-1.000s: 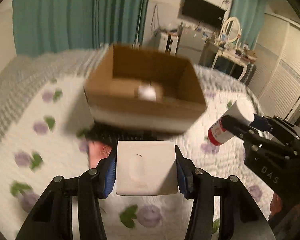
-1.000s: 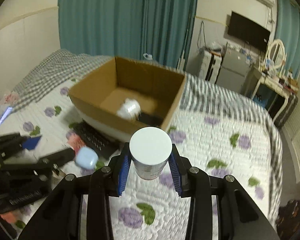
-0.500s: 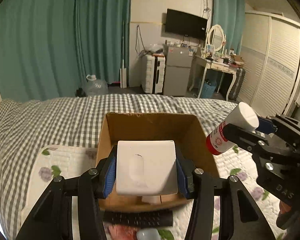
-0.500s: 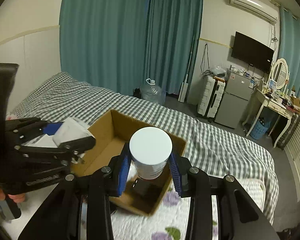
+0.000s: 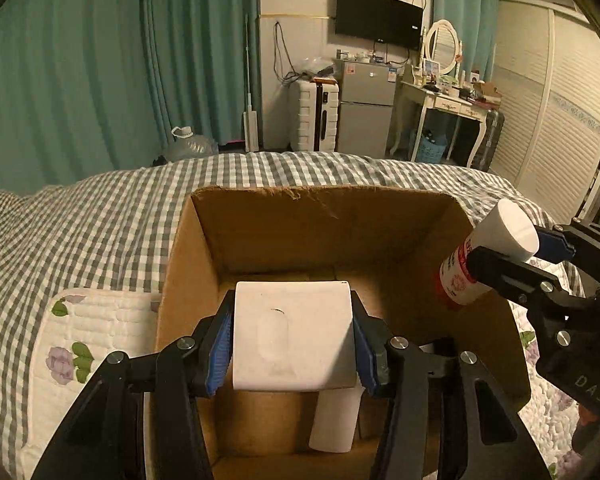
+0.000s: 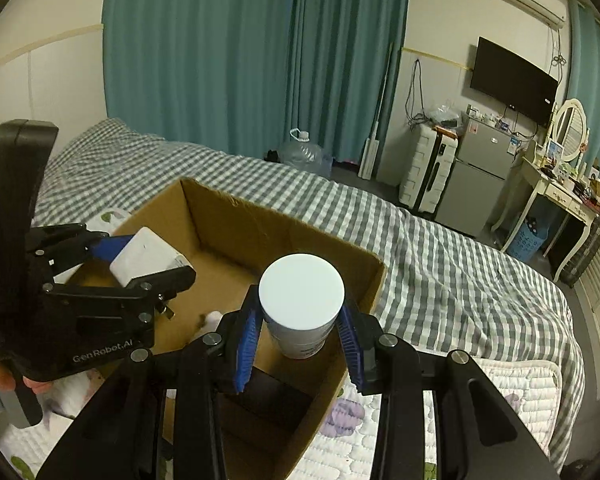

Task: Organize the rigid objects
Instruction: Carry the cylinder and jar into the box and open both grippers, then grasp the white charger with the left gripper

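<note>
Over the open cardboard box (image 5: 324, 216) sitting on the bed, both grippers are hovering with stuff clamped in them. Left gripper (image 5: 293, 340) is clenched on a white boxy block (image 5: 292, 332), blue pads (image 5: 220, 344) pressed flat against its two sides, and the block hangs right above the box interior. From the right wrist view you can see that same left gripper (image 6: 140, 258) reaching in from the left side over the box's near-left corner, block (image 6: 144, 254) tilted a bit.

Right gripper (image 6: 300, 332) is squeezed around a white-capped bottle (image 6: 302, 304), cap facing the camera, held over the right half of the box (image 6: 260, 216). In the left wrist view the bottle (image 5: 484, 256) shows a red and white label and sits tilted over the box's right wall, with the right gripper (image 5: 512, 248) coming in from the right.

Down inside the box there's a white object (image 5: 334, 420) lying on the floor, plus something dark (image 6: 268, 396) at the near-right corner, can't really tell what it is.

Box rests on a grey checked blanket (image 5: 80, 232) next to a white floral quilt (image 5: 84, 340). Teal curtains (image 6: 240, 60) in the background, plus a wall TV (image 6: 514, 80) and a small fridge (image 5: 366, 116).
</note>
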A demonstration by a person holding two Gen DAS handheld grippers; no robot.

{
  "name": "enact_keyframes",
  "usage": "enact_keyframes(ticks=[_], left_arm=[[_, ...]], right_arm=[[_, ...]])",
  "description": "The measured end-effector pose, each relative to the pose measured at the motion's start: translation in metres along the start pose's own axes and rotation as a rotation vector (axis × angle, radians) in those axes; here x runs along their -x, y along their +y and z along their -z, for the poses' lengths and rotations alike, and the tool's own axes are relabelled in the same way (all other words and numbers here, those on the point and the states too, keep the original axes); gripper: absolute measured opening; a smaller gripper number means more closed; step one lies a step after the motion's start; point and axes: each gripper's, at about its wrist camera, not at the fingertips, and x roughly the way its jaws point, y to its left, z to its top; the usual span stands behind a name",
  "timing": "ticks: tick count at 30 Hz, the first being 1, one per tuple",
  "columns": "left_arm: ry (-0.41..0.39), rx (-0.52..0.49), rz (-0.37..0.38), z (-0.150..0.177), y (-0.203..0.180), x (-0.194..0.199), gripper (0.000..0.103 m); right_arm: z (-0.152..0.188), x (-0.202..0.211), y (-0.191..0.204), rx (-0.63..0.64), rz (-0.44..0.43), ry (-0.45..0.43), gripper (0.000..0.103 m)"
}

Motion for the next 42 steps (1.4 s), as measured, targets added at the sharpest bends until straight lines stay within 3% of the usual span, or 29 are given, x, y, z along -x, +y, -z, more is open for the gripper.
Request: enact_keyframes(ticks=[5, 13, 14, 15, 16, 23, 32, 37, 42], left_arm=[[-0.014, 0.010, -0.020, 0.001, 0.003, 0.005, 0.063], [-0.040, 0.040, -0.025, 0.000, 0.014, 0.023, 0.064], [-0.044, 0.045, -0.029, -0.001, 0.014, 0.027, 0.064], [-0.050, 0.048, -0.028, -0.001, 0.014, 0.031, 0.064], [-0.058, 0.050, -0.025, 0.000, 0.015, 0.037, 0.064], [-0.111, 0.075, -0.075, 0.014, 0.015, 0.104, 0.067], [-0.044, 0.153, -0.152, 0.061, 0.030, 0.161, 0.067], [0.018, 0.143, -0.167, 0.100, 0.022, 0.163, 0.067], [0.117, 0.144, -0.166, 0.150, 0.017, 0.132, 0.067]], right_arm=[[-0.001, -0.010, 0.001, -0.003, 0.013, 0.016, 0.036], [-0.005, -0.026, 0.001, -0.027, -0.005, 0.003, 0.039], [-0.004, -0.022, 0.002, -0.030, -0.008, -0.014, 0.057], [-0.003, -0.014, 0.002, -0.035, -0.011, -0.038, 0.083], [-0.003, -0.005, 0.003, -0.036, -0.011, -0.066, 0.087], [-0.004, 0.062, 0.018, 0.011, 0.016, -0.110, 0.087], [0.023, 0.139, 0.044, 0.027, 0.019, -0.114, 0.093], [0.058, 0.147, 0.051, 0.008, 0.004, -0.093, 0.095], [0.098, 0.120, 0.056, -0.005, 0.004, -0.037, 0.095]])
